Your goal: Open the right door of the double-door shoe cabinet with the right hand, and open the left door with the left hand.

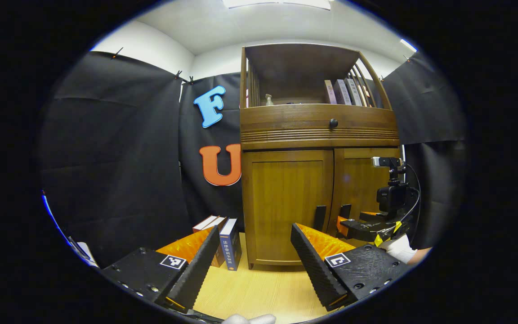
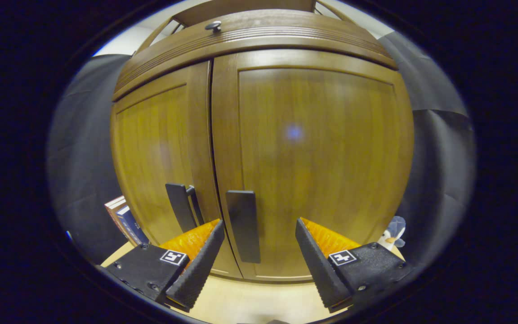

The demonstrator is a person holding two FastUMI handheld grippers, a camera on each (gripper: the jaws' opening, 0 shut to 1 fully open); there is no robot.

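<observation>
Facing shoe cabinet point(image 2: 259, 148), both doors shut. Right gripper point(image 2: 256, 252) spread wide, close in; right door handle point(image 2: 243, 225) sits between its fingers, just ahead, untouched. Left door handle point(image 2: 179, 206) just left of its left finger. Left gripper point(image 1: 252, 256) open, empty, farther back over tabletop point(image 1: 263, 288); left door point(image 1: 286, 202) straight ahead, well apart. Books point(image 1: 227, 240) ahead-left of it.

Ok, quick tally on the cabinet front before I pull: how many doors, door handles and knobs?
Doors: 2, left door and right door
Handles: 2, left handle and right handle
Knobs: 1, knob
Total: 5
</observation>
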